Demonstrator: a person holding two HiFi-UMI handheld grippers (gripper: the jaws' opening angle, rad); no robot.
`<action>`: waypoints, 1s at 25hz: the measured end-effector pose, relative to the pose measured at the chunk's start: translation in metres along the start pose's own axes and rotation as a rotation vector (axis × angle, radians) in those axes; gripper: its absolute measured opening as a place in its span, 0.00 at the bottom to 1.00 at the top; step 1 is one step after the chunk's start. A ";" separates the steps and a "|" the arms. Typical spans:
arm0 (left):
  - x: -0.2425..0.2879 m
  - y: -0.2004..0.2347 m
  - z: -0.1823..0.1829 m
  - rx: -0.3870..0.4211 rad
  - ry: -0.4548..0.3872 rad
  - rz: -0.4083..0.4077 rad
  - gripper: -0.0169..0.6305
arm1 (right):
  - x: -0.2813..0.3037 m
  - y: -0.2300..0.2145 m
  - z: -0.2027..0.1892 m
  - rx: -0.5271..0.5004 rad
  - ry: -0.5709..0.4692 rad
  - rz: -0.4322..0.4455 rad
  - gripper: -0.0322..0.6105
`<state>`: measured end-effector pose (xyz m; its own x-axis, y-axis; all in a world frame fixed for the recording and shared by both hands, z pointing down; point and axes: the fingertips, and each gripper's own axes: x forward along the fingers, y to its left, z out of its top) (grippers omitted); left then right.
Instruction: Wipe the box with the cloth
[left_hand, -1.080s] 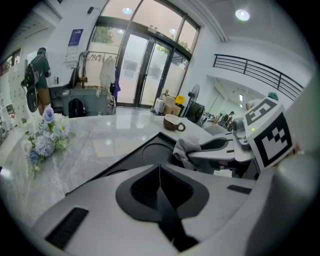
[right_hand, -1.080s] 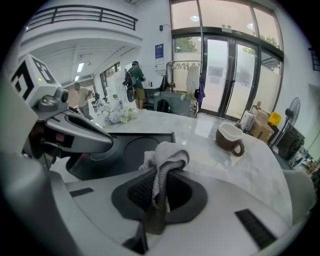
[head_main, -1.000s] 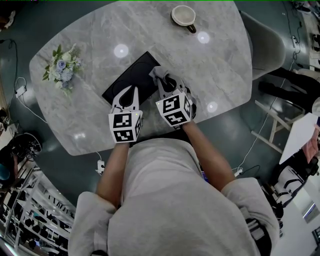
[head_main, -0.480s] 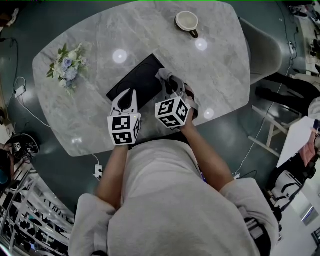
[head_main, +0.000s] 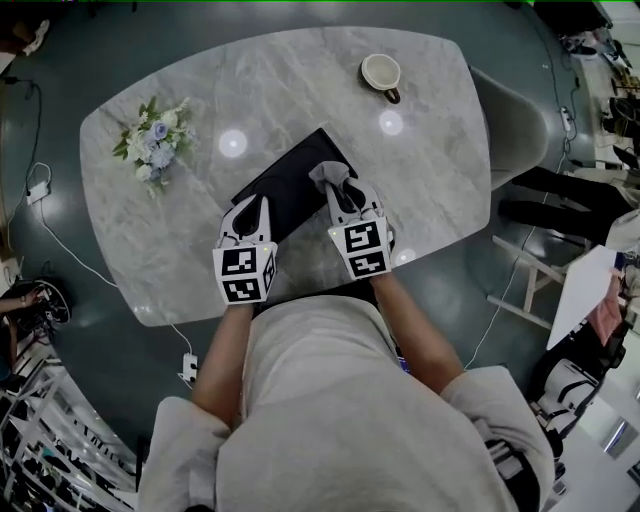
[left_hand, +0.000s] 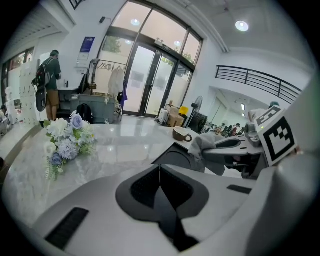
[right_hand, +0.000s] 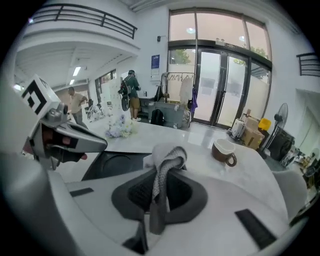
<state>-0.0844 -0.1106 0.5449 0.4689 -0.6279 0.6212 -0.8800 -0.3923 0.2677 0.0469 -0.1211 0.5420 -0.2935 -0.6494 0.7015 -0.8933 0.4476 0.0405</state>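
Both grippers sit just below the middle of the head view, side by side at the near edge of the grey marble table (head_main: 300, 80): the left gripper (head_main: 258, 205) points at the lower left edge of the flat black box (head_main: 285, 185), while the right gripper (head_main: 337, 188) holds a bunched grey cloth (head_main: 328, 174) over the box's right side. A cup (head_main: 381, 72) stands at the upper right of the table and a bunch of flowers (head_main: 152, 145) at its left. From the left gripper view, the left gripper (left_hand: 160, 175) has its jaws pressed together with nothing between them; the box (left_hand: 175, 157) lies just beyond, and the cloth (left_hand: 202, 145) hangs from the right gripper (left_hand: 235, 150) at centre right. From the right gripper view, the right gripper (right_hand: 159, 187) is clamped on the cloth (right_hand: 165, 160), which bulges above the jaws, with the box (right_hand: 115, 165) at centre left and the cup (right_hand: 223, 150) to the right
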 end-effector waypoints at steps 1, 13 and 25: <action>-0.003 0.003 0.001 0.003 -0.005 -0.002 0.07 | -0.003 0.005 0.003 0.016 -0.016 0.004 0.12; -0.029 0.017 -0.002 0.012 -0.026 0.003 0.07 | -0.040 0.034 0.018 0.085 -0.122 0.019 0.12; -0.058 -0.059 -0.010 -0.004 -0.101 0.081 0.07 | -0.105 0.010 0.012 0.019 -0.229 0.079 0.12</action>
<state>-0.0606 -0.0440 0.5007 0.4016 -0.7219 0.5635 -0.9154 -0.3350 0.2232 0.0651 -0.0557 0.4602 -0.4303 -0.7363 0.5221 -0.8702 0.4922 -0.0230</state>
